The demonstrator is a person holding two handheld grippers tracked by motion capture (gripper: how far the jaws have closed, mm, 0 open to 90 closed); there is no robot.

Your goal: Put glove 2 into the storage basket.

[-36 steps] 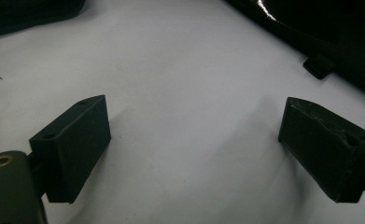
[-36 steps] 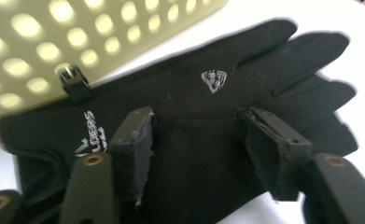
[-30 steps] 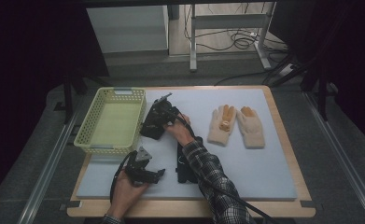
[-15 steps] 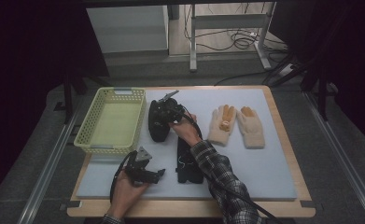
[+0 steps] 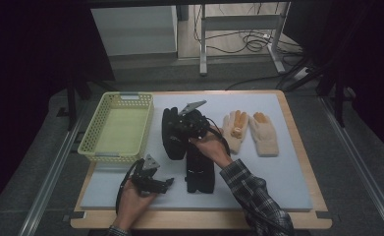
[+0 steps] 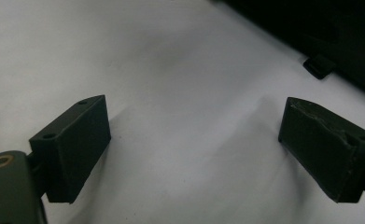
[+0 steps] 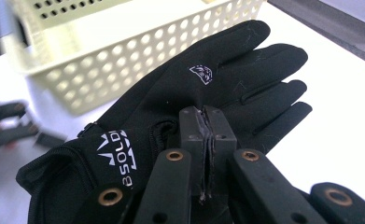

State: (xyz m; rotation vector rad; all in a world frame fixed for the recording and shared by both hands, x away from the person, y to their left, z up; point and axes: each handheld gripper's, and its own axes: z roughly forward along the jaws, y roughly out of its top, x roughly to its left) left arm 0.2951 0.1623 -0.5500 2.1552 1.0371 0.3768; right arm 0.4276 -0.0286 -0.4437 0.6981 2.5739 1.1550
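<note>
Right tongs: clenched on black glove, lifting it toward basket.
Left tongs: released, idle below basket.

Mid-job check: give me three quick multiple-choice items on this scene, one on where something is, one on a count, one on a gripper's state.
1. Where is the yellow basket?
A. On the left of the table
B. On the right of the table
C. On the floor

2. How many beige gloves lie on the mat?
A. One
B. Two
C. Four

3. How does the right gripper stand?
A. Wide open over the mat
B. Shut on a beige glove
C. Shut on the black glove

Answers:
1. A: the high view shows it at the table's left.
2. B: two lie side by side at the right.
3. C: its pads pinch the black fabric.
</note>
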